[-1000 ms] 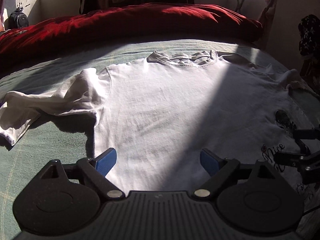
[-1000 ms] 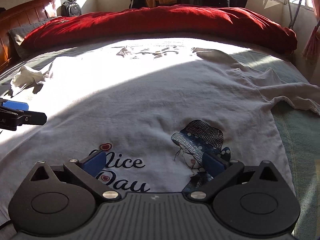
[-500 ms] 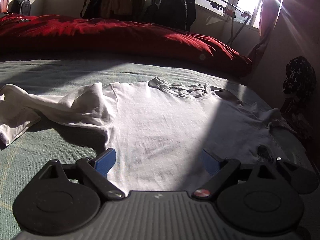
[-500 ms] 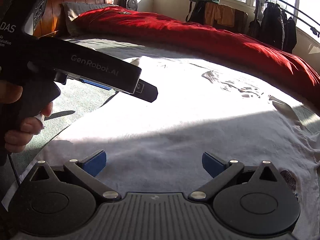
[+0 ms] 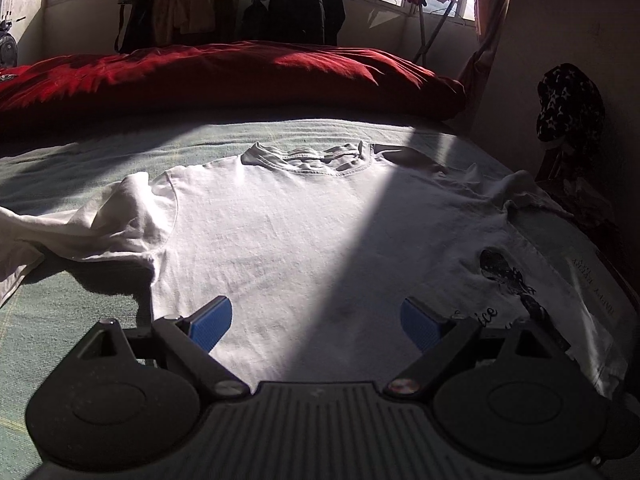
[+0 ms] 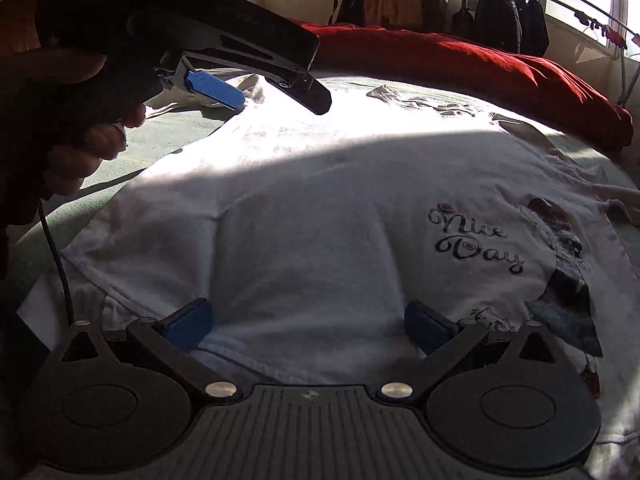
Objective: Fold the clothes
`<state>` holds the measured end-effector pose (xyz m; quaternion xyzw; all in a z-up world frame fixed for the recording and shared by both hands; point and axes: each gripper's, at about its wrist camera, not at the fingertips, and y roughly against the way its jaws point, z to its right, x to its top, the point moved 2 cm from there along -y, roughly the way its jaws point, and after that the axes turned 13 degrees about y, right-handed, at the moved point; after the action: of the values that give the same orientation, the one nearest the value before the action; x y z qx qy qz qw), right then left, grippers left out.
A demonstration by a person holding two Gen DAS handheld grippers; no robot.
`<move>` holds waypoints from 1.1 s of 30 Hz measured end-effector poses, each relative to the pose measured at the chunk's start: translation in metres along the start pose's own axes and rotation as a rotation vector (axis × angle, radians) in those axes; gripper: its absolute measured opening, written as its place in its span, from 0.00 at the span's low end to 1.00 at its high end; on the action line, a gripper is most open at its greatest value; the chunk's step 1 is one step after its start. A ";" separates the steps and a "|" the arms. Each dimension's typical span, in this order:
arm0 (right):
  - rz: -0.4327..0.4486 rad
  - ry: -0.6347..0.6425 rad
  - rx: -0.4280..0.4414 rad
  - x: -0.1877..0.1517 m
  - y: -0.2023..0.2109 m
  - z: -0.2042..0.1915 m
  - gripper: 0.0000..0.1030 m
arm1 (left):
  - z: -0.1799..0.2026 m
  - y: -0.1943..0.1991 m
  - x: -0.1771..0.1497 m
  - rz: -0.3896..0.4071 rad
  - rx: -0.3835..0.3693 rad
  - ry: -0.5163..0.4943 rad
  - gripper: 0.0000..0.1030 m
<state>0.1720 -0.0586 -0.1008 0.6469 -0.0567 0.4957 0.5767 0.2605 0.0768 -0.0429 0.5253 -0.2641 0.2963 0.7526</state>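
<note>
White T-shirt (image 5: 288, 240) lay spread flat on the green bedsheet (image 5: 72, 312), collar (image 5: 308, 158) toward the red duvet (image 5: 224, 72), one sleeve (image 5: 80, 224) rumpled out to the side. "Nice Day" print (image 6: 474, 242) and a hat figure (image 6: 560, 248) showed on the shirt in the right wrist view. Left gripper (image 5: 316, 322) was spread wide above the shirt's lower part, nothing between its blue pads (image 5: 210, 324). Right gripper (image 6: 310, 326) also spread wide over the hem area, holding nothing. A hand (image 6: 76, 136) carried the left gripper at upper left of the right view. Half the shirt was in sun, half in shade.
</note>
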 end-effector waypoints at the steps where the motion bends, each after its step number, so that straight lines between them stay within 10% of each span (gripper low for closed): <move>1: -0.011 0.001 0.004 0.001 0.002 0.000 1.00 | 0.005 0.001 -0.001 0.003 -0.007 -0.018 0.89; 13: -0.164 -0.055 -0.014 -0.028 0.043 0.029 1.00 | 0.020 -0.040 -0.023 -0.122 0.008 -0.069 0.92; 22: -0.031 -0.262 -0.156 -0.031 0.073 0.134 1.00 | 0.026 -0.046 -0.021 -0.120 -0.009 -0.063 0.92; 33: -0.033 -0.555 -0.058 -0.078 0.059 0.203 1.00 | 0.026 -0.062 -0.025 -0.109 0.011 -0.079 0.96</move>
<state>0.2118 -0.2792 -0.0834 0.7420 -0.2162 0.2882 0.5654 0.2855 0.0314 -0.0918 0.5542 -0.2632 0.2354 0.7538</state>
